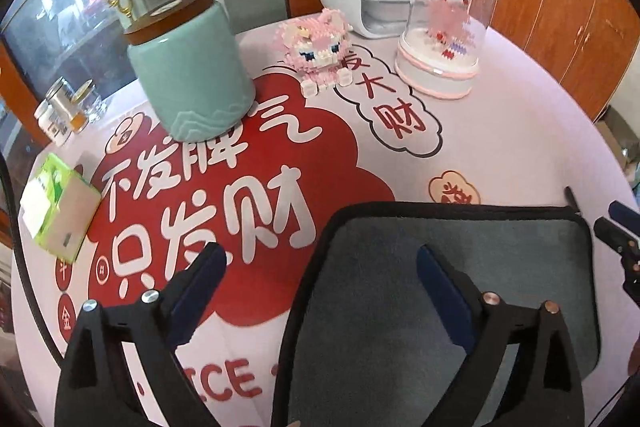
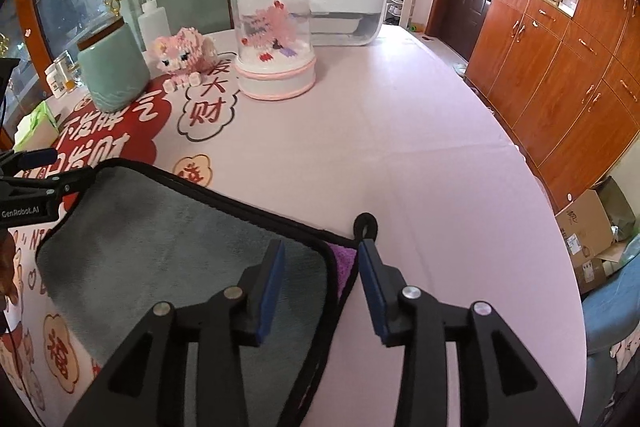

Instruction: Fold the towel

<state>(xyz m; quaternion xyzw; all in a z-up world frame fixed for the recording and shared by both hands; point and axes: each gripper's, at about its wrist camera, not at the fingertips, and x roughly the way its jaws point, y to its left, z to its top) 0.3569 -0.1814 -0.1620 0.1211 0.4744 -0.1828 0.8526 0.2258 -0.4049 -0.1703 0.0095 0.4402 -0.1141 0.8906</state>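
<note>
Left tongs agape | right tongs agape | one towel flat

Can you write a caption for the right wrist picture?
Open right gripper straddles the gray towel corner on the pink table.

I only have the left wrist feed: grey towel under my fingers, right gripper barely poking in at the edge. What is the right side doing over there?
Observer: The right gripper is open, its fingers straddling the towel's near right corner.
Operator: Anything odd at that corner? I can't see it.
Observer: Yes, a purple underside peeks out past the black trim there, so the towel looks doubled over.
Operator: Is there a hanging loop anywhere?
Observer: A black loop lies on the pink tablecloth just beyond the right gripper's fingertips.
Operator: And my own gripper from that side?
Observer: The left gripper sits at the towel's far left corner, seen side-on; that view does not show how its jaws stand.
</note>
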